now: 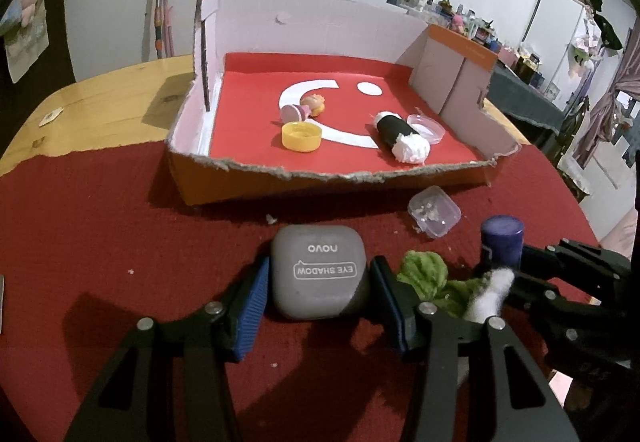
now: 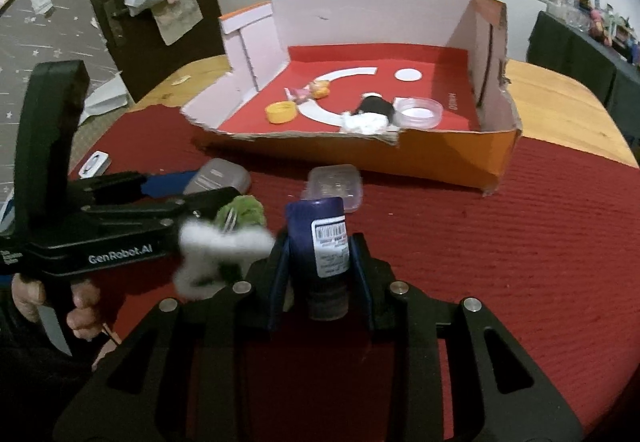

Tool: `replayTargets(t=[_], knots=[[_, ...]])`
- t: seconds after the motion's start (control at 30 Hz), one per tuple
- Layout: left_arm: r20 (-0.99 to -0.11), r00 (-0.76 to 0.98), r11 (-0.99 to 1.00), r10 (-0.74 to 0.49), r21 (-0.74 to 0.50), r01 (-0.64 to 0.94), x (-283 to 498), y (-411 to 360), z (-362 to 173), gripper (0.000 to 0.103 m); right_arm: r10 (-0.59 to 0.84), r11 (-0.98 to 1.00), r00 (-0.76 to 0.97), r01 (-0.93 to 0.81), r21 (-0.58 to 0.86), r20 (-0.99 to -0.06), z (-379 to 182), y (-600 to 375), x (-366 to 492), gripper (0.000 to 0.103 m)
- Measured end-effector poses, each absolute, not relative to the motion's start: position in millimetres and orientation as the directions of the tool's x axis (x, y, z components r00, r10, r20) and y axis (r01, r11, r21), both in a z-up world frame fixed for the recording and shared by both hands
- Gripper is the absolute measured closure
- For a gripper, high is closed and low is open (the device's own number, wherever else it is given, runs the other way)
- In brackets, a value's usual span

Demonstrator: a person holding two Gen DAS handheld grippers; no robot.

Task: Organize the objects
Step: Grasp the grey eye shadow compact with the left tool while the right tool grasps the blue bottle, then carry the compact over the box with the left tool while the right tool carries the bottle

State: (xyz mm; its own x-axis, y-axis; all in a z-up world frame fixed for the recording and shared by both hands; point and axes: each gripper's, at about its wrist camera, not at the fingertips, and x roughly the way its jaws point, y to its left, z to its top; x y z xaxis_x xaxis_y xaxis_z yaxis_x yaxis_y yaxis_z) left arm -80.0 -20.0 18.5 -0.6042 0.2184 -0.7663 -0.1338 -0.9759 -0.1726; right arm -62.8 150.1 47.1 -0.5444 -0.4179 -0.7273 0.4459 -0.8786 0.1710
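Note:
My left gripper is shut on a grey eye shadow case, held just above the red cloth. My right gripper is shut on a dark blue bottle with a white barcode label; the bottle also shows in the left wrist view. The cardboard tray with a red floor stands ahead. It holds a yellow cap, a small pink toy, a black roll with white cotton ends and a clear round lid.
A small clear plastic box lies on the red cloth in front of the tray. A green and white fluffy thing lies between the grippers. The wooden table shows beyond the cloth.

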Motion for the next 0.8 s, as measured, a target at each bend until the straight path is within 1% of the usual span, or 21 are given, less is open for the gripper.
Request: replayTargets(t=[0.37,0.8], knots=[[-0.758,-0.613,-0.975,0.222,-0.18,-0.131,-71,-24,23,0.05,-0.434,-0.872,-0.542,0.454,0.184,-0.719,54,147,-58,0.076],[-0.729,-0.644,-0.972,0.233,-0.187,-0.14,-64,-27,40,0.05,-0.451,-0.867,-0.57,0.462,0.187,-0.687,70,151,-56,0.076]])
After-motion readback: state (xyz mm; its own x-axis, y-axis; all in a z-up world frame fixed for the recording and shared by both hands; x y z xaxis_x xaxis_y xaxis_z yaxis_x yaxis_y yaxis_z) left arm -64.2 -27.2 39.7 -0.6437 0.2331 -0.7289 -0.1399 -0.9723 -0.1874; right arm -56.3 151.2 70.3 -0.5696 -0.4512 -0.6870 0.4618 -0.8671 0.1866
